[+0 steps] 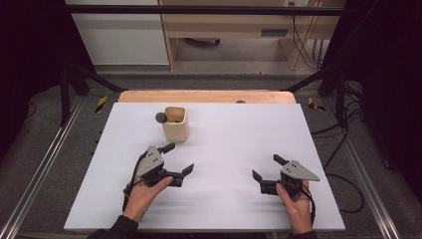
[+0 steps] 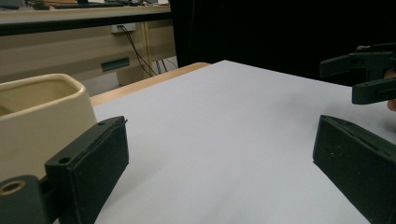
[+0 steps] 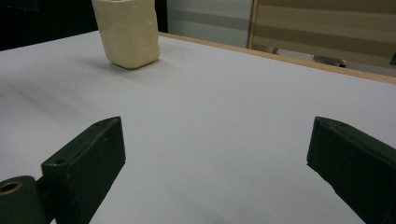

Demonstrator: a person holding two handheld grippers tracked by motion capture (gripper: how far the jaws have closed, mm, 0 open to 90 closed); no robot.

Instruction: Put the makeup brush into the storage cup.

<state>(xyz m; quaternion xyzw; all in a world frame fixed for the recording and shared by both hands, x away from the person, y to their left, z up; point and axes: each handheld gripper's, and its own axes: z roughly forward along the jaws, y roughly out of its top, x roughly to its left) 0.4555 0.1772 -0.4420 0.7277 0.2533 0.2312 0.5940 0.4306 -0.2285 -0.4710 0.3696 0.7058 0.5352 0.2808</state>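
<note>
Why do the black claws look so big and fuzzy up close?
In the left gripper view, the left claw sits right by the lens, so its edges blur; the cream ceramic cup looks soft too. In the high view, the white tabletop is evenly lit, with faint shadows.

Even overhead light; soft shadows

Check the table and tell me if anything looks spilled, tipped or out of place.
Nothing stands out. The cream cup stands upright on the white table, a dark round-ended object poking from its rim. The left gripper and right gripper are both open, holding nothing.
</note>
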